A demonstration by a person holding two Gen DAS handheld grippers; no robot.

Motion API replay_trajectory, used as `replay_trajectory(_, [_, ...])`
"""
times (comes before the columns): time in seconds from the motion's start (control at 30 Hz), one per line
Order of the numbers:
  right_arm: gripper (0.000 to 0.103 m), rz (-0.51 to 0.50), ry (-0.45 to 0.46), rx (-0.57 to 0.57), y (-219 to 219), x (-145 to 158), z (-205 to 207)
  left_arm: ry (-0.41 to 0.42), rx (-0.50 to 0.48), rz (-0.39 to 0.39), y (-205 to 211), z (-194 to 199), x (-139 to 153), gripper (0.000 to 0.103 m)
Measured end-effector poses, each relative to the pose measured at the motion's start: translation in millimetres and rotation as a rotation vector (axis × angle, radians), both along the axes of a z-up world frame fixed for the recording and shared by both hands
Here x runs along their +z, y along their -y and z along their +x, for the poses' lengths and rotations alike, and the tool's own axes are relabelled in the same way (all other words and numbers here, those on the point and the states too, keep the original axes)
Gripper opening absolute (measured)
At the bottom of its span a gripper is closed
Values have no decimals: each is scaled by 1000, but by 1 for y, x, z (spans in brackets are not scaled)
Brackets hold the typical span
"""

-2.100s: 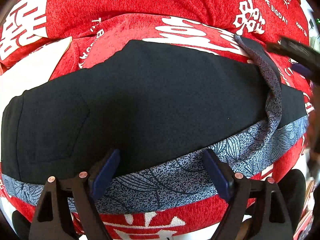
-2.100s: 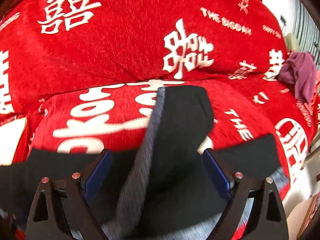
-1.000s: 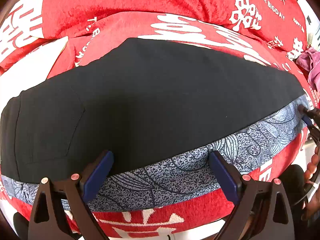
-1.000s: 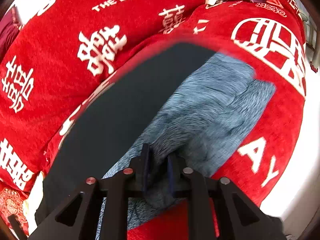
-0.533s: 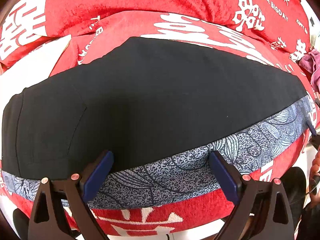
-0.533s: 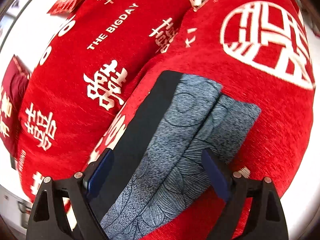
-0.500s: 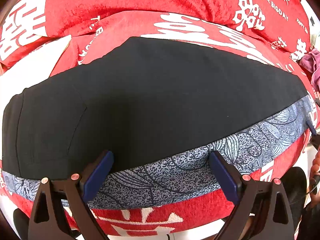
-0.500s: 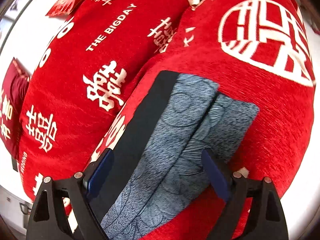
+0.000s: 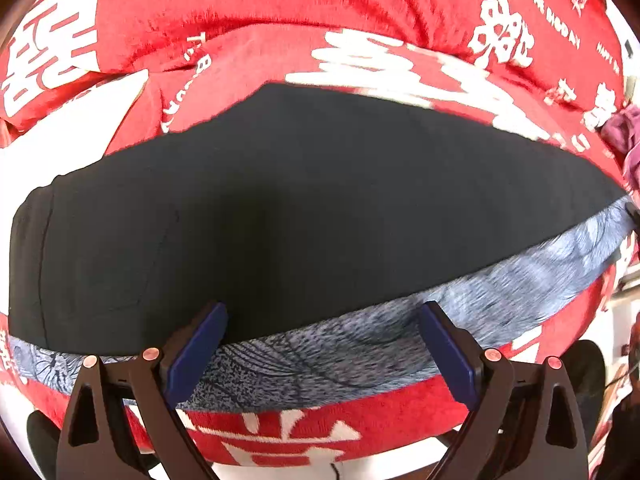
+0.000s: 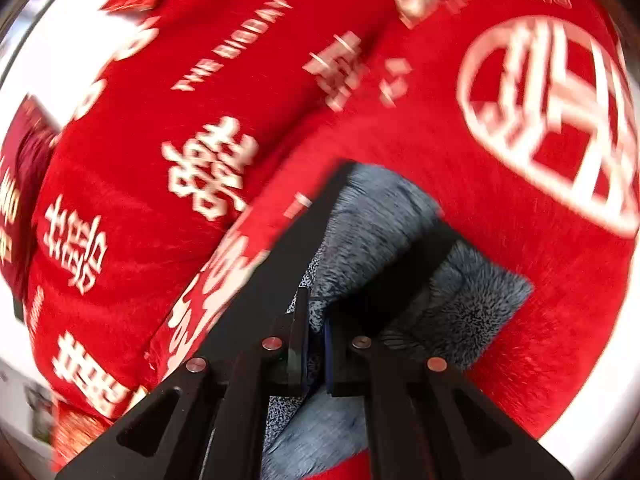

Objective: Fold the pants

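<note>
Left wrist view, reading left to right, with the pants (image 9: 304, 208) as landmark. The pants lie spread flat on a red cover (image 9: 280, 8) printed with large white Chinese characters. Left of the pants the characters are partly cut off by the frame edge. Above the pants' left part, small white lettering runs vertically and is too creased to read. Above and to the right of the pants, small white capitals are blurred here.

The pants show a black face, with a grey patterned band (image 9: 360, 352) along the near edge. A purple cloth (image 9: 624, 136) lies on the cover just beyond the pants' right end.

The left gripper (image 9: 320, 344) hangs over the near edge of the pants with its jaws standing wide apart; the blue pads (image 9: 196, 348) frame the grey band and nothing is clamped between them.

Right wrist view, left to right. Left of the pants (image 10: 280, 264) the cover (image 10: 140, 184) carries white characters and the readable words "THE BIGDAY". Right of the pants sits a large white circular emblem (image 10: 548, 120).

The right gripper (image 10: 316, 344) has just been closing; its jaws are pinched tight on a fold of the grey patterned cloth at the pants' end, which is bunched up here.
</note>
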State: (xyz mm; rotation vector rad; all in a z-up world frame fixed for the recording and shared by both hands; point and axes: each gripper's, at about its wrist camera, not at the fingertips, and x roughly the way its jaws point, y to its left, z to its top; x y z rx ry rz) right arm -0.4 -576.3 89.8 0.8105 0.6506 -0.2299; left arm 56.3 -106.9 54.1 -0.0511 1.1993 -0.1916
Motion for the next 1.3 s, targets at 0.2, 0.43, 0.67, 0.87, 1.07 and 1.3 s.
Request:
replay_trajectory(0.2, [6, -201, 67, 12, -39, 68, -26, 84, -108, -6, 17, -10, 25, 96])
replay_trajectory(0.43, [8, -198, -229, 50, -19, -18, -1, -24, -123, 24, 20, -5, -8, 96])
replay_trajectory(0.67, [69, -4, -34, -84, 38, -18, -30, -24, -106, 13, 20, 0, -9, 96])
replay_trajectory(0.87, [11, 10, -109, -96, 59, -22, -20, 1, -137, 35, 34, 2, -3, 97])
replay_trajectory(1.07, [27, -303, -325, -127, 34, -11, -7, -29, -145, 54, 36, 3, -11, 96])
replay_trajectory(1.3, [63, -521, -156, -66, -14, 39, -31, 9, -166, 41, 49, 5, -1, 96])
